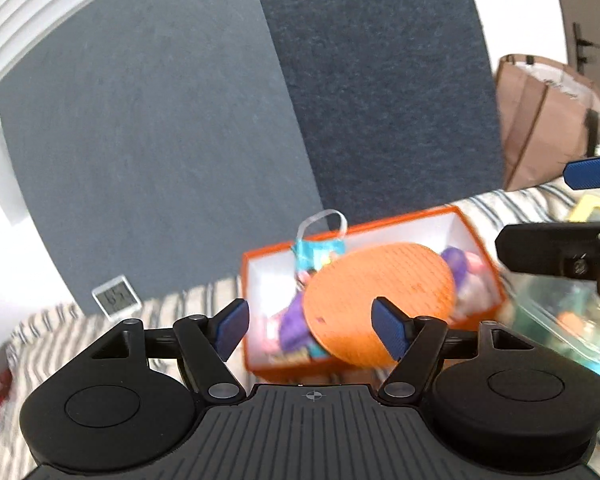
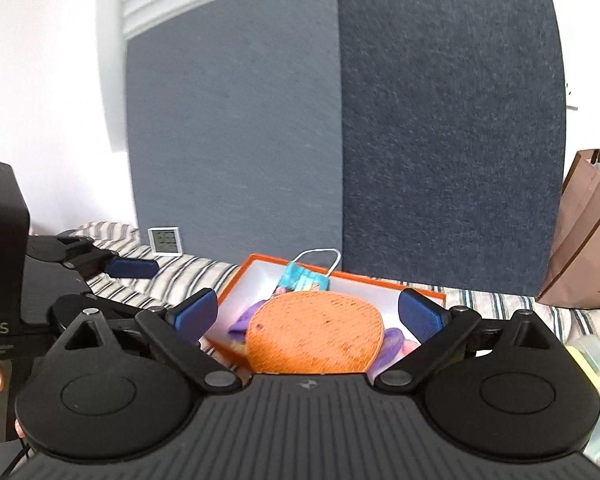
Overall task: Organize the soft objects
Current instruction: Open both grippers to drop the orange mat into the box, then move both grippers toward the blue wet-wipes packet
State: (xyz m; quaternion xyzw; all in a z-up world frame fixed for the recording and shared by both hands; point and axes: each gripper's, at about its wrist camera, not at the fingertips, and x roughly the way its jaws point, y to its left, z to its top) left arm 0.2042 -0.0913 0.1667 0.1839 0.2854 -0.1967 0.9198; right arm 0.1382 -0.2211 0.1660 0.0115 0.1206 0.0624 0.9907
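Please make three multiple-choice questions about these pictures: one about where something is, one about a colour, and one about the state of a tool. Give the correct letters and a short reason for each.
1. Where is the round orange pad?
A. On top of the things in the box
B. Inside the paper bag
C. Between the fingers of the left tool

2. What colour is the outside of the box?
A. Green
B. Orange
C. Black

3. In what state is the right tool?
A. Shut on the face mask
B. Shut on nothing
C. Open, holding nothing

Answers:
1. A: the orange pad lies over the purple and pink soft things in the box, not in the paper bag, and the left tool is open and holds nothing.
2. B: the box rim and outer wall are orange, the inside white.
3. C: the fingers of the right tool stand wide apart, and the face mask sits at the back of the box.
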